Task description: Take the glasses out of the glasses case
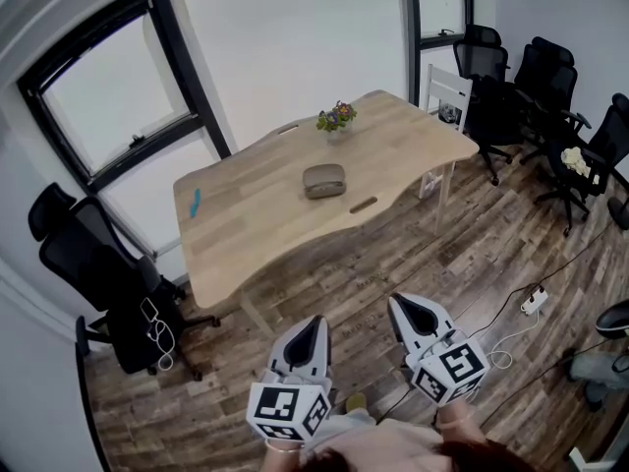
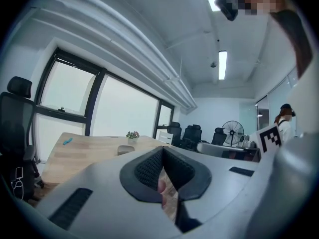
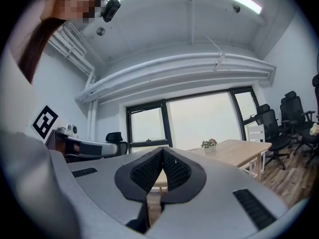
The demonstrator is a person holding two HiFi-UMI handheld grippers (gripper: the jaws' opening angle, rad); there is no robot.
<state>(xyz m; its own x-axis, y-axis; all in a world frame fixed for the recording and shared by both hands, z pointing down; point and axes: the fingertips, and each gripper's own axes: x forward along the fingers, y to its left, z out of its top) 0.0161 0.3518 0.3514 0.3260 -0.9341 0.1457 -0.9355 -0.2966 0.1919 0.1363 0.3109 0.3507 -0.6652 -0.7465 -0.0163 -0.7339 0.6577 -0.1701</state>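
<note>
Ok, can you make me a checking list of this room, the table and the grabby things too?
Surface: wooden table, wavy-edged.
Job's things: glasses case shut, lying mid-table; glasses not seen.
Clutter: flower pot beyond the case; blue thing near the table's left edge.
Grippers: left gripper and right gripper both shut, empty, short of the table.
Cables: white power strip and cord on the floor.
Surroundings: black office chairs, big windows.

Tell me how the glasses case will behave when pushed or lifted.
The glasses case looks small and closed, so probably light and stiff. Lying flat on the smooth table, it would likely slide, not tip or roll.
</note>
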